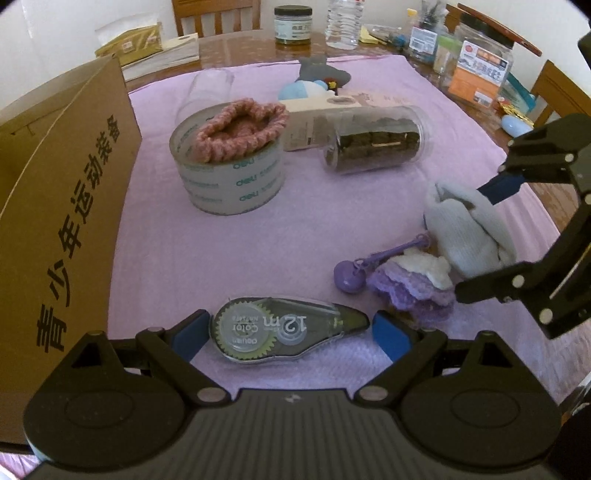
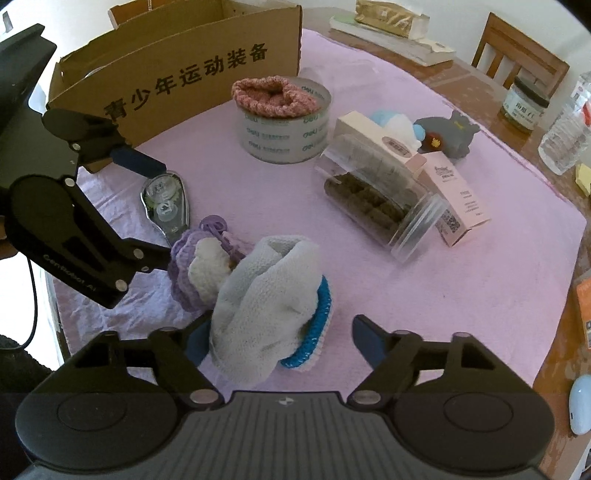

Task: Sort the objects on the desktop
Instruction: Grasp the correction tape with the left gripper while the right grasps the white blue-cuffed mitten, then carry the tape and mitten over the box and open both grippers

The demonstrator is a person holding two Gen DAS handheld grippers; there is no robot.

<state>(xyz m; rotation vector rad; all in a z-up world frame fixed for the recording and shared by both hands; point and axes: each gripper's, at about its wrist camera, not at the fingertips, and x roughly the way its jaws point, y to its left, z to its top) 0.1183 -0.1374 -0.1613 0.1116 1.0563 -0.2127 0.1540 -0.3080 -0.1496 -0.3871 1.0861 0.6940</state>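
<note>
A: What kind of place is shown?

B: A home dining room, pretty clearly. A wooden table (image 2: 476, 79) is covered by a lilac cloth (image 1: 258, 240), wooden chairs (image 2: 517, 48) are pushed in, food jars (image 1: 293, 24) are crowded along the far edge.

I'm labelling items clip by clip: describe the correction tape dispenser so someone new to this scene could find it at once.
Start at the big cardboard box along one edge of the pink cloth. Near its base, the correction tape dispenser lies flat between the open fingers of the left gripper. Unlike the knitted purple keychain beside it, it is hard clear plastic, teardrop-shaped, with a toothed wheel inside.
</note>
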